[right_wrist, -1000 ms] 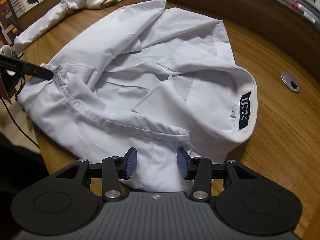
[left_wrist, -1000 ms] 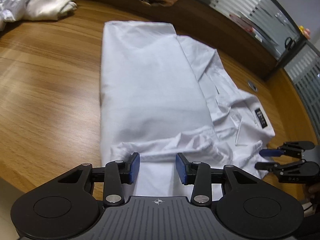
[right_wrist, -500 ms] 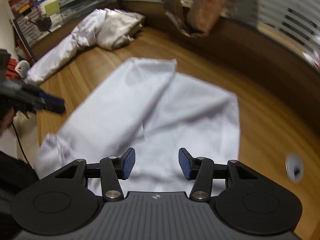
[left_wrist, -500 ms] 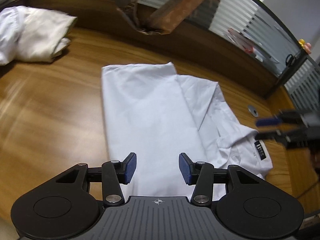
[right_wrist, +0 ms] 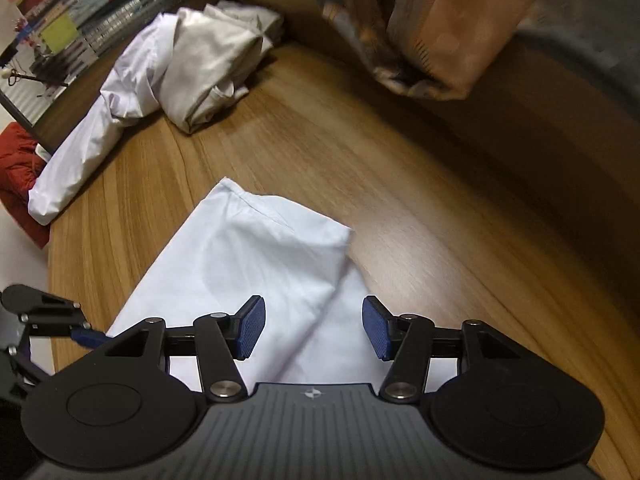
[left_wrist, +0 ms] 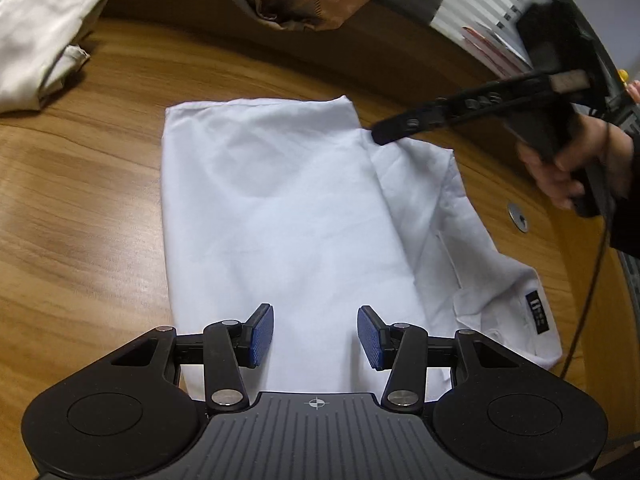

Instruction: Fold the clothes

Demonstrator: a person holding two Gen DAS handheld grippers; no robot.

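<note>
Both grippers have lifted off the white shirt, which lies folded at frame centre on the wooden table. The left gripper and right gripper hover open-jawed and empty, so that fold looks finished.

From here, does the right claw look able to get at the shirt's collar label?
Probably yes: the right claw hangs open over the white shirt, and the collar label lies uncovered near the edge, with nothing between them.
</note>
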